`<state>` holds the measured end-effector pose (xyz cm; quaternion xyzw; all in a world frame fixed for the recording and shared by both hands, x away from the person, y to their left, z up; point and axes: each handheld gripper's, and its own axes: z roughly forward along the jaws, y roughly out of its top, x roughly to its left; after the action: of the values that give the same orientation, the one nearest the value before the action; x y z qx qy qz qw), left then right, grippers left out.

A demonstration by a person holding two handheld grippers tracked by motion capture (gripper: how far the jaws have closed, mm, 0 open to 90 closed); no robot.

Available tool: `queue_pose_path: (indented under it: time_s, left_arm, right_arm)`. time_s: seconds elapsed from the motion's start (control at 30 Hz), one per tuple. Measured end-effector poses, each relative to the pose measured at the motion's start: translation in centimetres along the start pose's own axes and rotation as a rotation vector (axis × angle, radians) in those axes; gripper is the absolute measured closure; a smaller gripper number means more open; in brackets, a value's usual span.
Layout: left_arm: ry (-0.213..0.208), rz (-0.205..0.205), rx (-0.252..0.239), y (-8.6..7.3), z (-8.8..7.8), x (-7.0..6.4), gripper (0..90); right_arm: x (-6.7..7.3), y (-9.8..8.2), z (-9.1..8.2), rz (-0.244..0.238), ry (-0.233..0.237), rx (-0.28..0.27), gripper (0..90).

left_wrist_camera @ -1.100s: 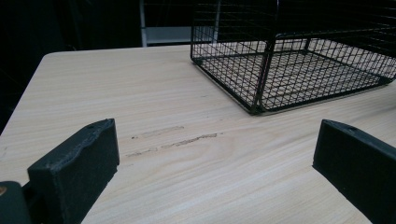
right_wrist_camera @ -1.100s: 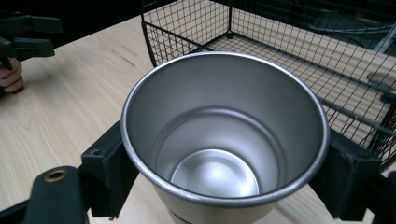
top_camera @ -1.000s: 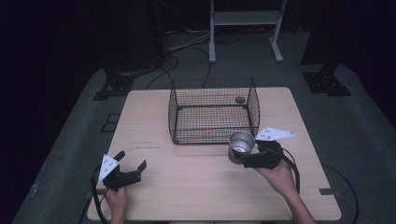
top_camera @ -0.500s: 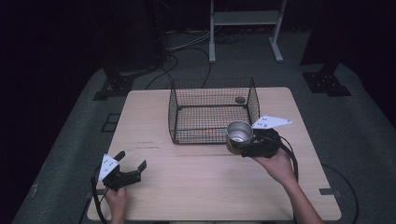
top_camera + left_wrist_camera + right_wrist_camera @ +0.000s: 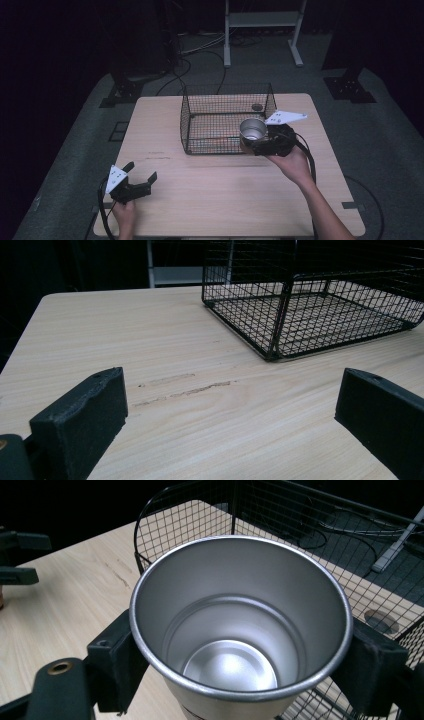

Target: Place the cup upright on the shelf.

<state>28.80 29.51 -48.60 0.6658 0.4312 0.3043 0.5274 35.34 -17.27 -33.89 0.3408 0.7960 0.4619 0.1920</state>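
One cup [image 5: 252,131] is the work in hand: the right gripper [image 5: 260,142] clamps it by its sides, upright and empty, and holds it in the air at the basket's [image 5: 186,119] near right corner, level with the rim. The lift looks done; what seems left is carrying it over the wire wall, lowering it onto the mesh floor and letting go. That near wall stands in the way, so the cup must clear it. The left gripper [image 5: 141,179] rests on the table [image 5: 220,190], well apart, jaws wide and holding nothing.
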Motion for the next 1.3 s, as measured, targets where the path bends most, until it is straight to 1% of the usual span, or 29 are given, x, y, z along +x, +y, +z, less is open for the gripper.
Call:
queue_pose_path:
  time_s: [0.03,0.1,0.27,0.5,0.53,0.57,0.6,0.7,0.73,0.77,0.8,0.83,0.93,0.97,1.0,1.07,1.13,1.17,1.2,1.3]
  left_arm:
    - [0.0,0.0,0.0,0.0,0.0,0.0,0.0]
    - [0.0,0.0,0.001,0.0,0.0,0.0,0.0]
    - [-0.003,0.003,0.003,0.0,0.0,0.0,0.0]
    - [-0.006,0.002,0.004,0.0,0.0,0.0,0.0]
    - [-0.006,0.002,0.003,0.0,0.0,0.0,0.0]
    - [-0.006,0.002,0.003,0.0,0.0,0.0,0.0]
    - [-0.006,0.001,0.001,0.0,0.0,0.0,0.0]
    - [-0.007,0.001,0.001,0.0,0.1,0.0,0.0]
    - [-0.008,0.001,0.001,0.0,0.1,0.0,0.0]
    - [-0.008,0.002,0.001,0.0,0.0,0.0,0.0]
    - [-0.008,0.002,0.002,0.0,0.1,0.0,0.0]
    - [-0.008,0.002,0.002,0.0,0.1,0.0,0.0]
    - [-0.01,0.001,0.002,0.0,0.0,0.0,0.0]
    - [-0.01,0.001,0.002,0.0,0.0,0.0,0.0]
    - [-0.01,0.004,0.003,0.0,0.0,0.0,0.0]
    - [-0.009,0.003,0.003,0.0,0.1,0.0,0.0]
    - [-0.01,0.002,0.001,0.0,0.1,0.0,0.0]
    - [-0.01,0.002,0.001,0.0,0.1,0.0,0.0]
    - [-0.011,0.0,0.002,0.0,0.1,0.0,0.0]
    - [-0.011,-0.001,0.003,0.0,0.1,0.0,0.0]
  right_arm:
    - [-0.3,0.4,0.1,0.005,0.002,-0.005,17.6]
    - [-0.3,0.6,0.1,0.008,0.003,-0.005,17.6]
    - [-0.8,1.6,0.5,0.015,0.009,-0.006,17.6]
    - [-0.9,2.6,1.0,0.003,0.008,-0.005,17.7]
    - [-1.0,2.9,1.2,-0.002,0.006,0.003,17.6]
    - [-1.0,2.9,1.2,-0.002,0.006,0.003,17.6]
    - [-1.2,3.5,1.4,-0.007,-0.002,0.005,17.6]
    - [-1.3,3.9,1.5,-0.007,-0.006,0.003,17.7]
    - [-1.5,4.5,1.7,-0.008,-0.011,0.006,17.7]
    - [-1.5,4.5,1.7,-0.008,-0.011,0.006,17.7]
    - [-1.7,5.0,1.9,-0.008,-0.017,0.002,17.7]
    - [-1.7,5.0,1.9,-0.008,-0.017,0.002,17.7]
    - [-2.0,6.0,2.4,-0.008,-0.023,0.004,17.7]
    - [-2.0,6.0,2.4,-0.008,-0.023,0.004,17.7]
    - [-2.1,6.5,2.8,-0.012,-0.027,0.002,17.6]
    - [-2.2,6.7,2.9,-0.011,-0.027,0.004,17.7]
    - [-2.4,7.4,3.5,-0.016,-0.034,0.009,17.7]
    - [-2.4,7.4,3.5,-0.016,-0.034,0.009,17.7]
    - [-2.7,7.9,3.9,-0.014,-0.035,0.009,17.7]
    - [-2.8,8.3,4.2,-0.009,-0.042,0.009,17.7]
